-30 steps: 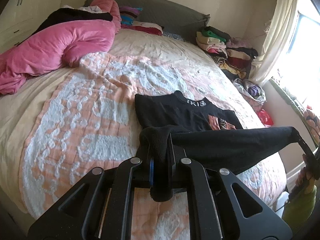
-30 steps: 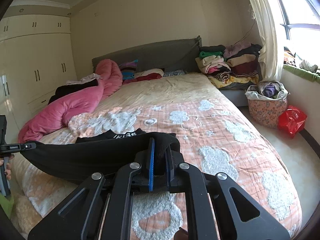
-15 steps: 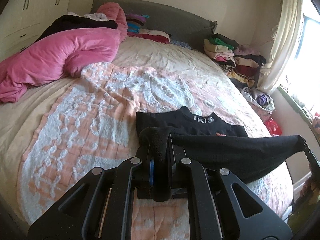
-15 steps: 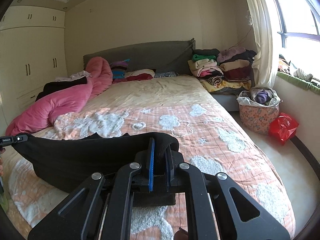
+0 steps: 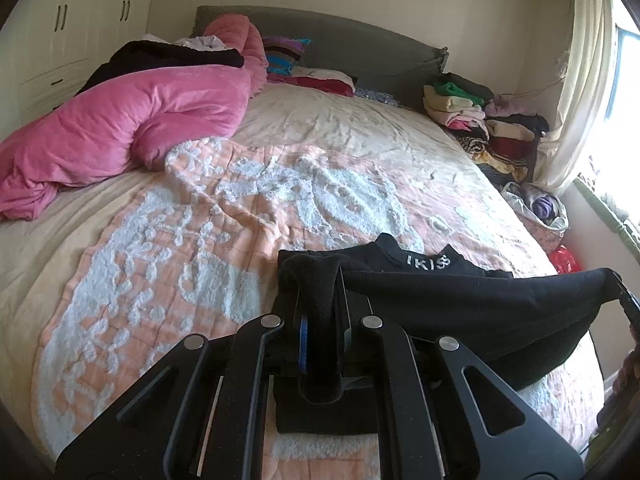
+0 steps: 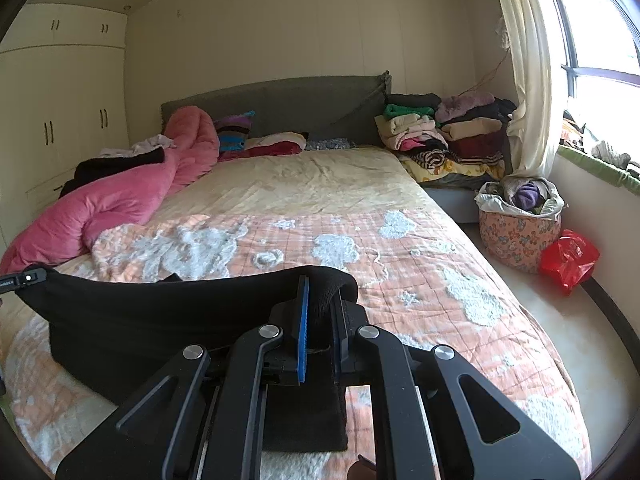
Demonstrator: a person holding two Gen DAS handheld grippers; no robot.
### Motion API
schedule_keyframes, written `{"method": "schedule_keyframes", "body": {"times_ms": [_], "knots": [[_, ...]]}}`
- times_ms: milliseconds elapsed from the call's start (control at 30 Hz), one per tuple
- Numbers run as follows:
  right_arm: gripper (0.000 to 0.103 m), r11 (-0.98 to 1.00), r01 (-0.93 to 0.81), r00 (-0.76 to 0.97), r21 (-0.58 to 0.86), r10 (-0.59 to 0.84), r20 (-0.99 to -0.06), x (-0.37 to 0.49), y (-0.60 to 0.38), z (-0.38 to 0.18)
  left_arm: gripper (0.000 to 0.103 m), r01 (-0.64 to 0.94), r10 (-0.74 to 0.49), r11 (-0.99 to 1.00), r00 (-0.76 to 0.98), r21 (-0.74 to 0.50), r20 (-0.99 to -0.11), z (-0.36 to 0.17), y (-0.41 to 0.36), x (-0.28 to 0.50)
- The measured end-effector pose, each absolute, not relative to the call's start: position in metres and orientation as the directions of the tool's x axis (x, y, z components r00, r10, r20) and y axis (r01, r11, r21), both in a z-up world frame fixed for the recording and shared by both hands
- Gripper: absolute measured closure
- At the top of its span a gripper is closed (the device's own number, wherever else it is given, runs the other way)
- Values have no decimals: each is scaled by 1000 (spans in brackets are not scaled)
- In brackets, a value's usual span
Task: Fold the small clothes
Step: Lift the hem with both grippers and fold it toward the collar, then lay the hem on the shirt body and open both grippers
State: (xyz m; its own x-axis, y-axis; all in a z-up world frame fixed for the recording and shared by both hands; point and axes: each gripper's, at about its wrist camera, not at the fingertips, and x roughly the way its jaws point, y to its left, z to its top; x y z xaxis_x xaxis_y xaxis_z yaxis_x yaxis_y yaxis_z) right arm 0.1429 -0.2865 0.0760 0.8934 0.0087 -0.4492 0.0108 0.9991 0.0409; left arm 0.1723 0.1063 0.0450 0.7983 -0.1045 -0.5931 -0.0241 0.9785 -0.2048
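The left tongs (image 5: 320,304) are pinching one corner of a black garment (image 5: 460,300), the cloth bunched up between the two fingers and hanging down behind them. The right tongs (image 6: 318,312) are pinching the opposite corner in the same way, with a fold of cloth draped over the fingertips. Between the two grips the garment is stretched out in a long band held just above the bed (image 5: 320,128), its lower edge sagging toward the orange and white blanket (image 5: 160,248). In the left wrist view the far part of the garment lies flat on the blanket, with a collar showing white letters. At the right edge of that view the right tongs' tip shows, clamped on the end of the band; in the right wrist view the left tongs' tip shows at the left edge.

A pink quilt (image 5: 120,128) is heaped along the left side of the bed, with dark clothing on top. Folded clothes (image 6: 440,132) are stacked beside the headboard near the curtain (image 6: 528,80). A flowered basket (image 6: 520,224) and a red bag (image 6: 568,260) sit on the floor under the window.
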Motion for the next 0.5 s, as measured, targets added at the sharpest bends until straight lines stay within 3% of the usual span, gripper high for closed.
{"method": "schedule_keyframes", "body": {"times_ms": [500], "knots": [[95,1000,17,854,0,-14,-521,197,-280,40,99,-62,-61,983,776,-172,-628,12,106,212]]}}
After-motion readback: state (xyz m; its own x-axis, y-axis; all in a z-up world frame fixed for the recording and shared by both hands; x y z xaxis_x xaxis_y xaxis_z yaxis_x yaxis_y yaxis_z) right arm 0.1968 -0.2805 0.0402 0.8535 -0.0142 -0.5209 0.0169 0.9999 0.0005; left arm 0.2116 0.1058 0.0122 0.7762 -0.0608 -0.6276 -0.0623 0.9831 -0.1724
